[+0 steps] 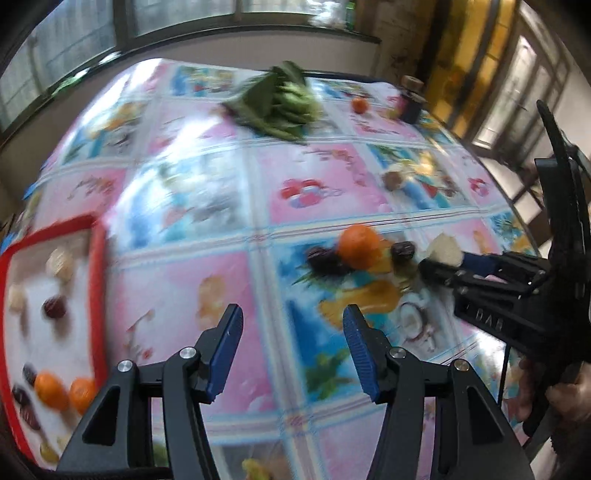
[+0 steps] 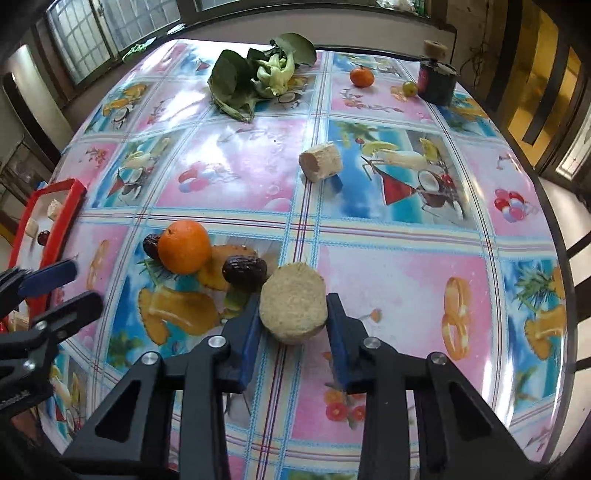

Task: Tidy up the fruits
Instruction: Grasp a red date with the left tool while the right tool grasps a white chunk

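A bench [image 2: 406,280] under a glossy, fruit-printed pink and blue cloth fills the room's middle. Behind it runs a row of dark-framed windows [image 2: 110,26] above a pale wall [image 1: 258,48], daylight glaring off the cloth. To the right stand yellow panels [image 1: 461,66].

Tablecloth [image 2: 399,266]: glossy printed plastic, glare patches. Pale cylinder [image 2: 293,306]: rough, fibrous, matt. Orange [image 2: 184,245]: dimpled, slight sheen.

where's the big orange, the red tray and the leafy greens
orange [image 2: 184,246], right wrist view, middle of its peel
red tray [image 1: 96,258], left wrist view, its right rim
leafy greens [image 2: 236,79], right wrist view, a dark leaf
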{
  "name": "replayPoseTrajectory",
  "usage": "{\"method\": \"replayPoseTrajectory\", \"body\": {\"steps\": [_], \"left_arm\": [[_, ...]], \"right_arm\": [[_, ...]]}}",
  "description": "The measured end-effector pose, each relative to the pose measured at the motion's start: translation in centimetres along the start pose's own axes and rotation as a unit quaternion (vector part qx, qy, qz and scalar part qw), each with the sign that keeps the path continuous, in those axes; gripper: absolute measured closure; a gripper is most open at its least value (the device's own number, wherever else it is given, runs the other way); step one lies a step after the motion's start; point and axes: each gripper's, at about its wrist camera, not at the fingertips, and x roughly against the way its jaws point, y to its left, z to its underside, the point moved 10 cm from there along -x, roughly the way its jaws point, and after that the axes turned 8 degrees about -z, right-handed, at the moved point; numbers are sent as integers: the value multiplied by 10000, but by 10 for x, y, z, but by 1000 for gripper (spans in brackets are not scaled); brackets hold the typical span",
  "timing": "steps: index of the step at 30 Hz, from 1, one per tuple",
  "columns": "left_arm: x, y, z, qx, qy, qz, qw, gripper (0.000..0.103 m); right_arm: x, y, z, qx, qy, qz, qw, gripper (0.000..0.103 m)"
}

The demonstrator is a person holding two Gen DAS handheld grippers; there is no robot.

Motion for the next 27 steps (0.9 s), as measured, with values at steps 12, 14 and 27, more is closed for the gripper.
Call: {"method": "replayPoseTrajectory", "body": {"steps": [12, 14, 27], "left_arm": [[-34, -38, -22, -1289, 94, 592, 9898, 47], [-40, -40, -20, -1534, 188, 655, 9858, 47], [-44, -34, -17, -1762, -22, 533, 9829, 77]], "right_arm": [[12, -15, 13, -404, 1, -228, 9989, 68], [12, -15, 13, -426, -10, -249, 9988, 68], [14, -16, 14, -441, -92, -174, 9988, 68]]}}
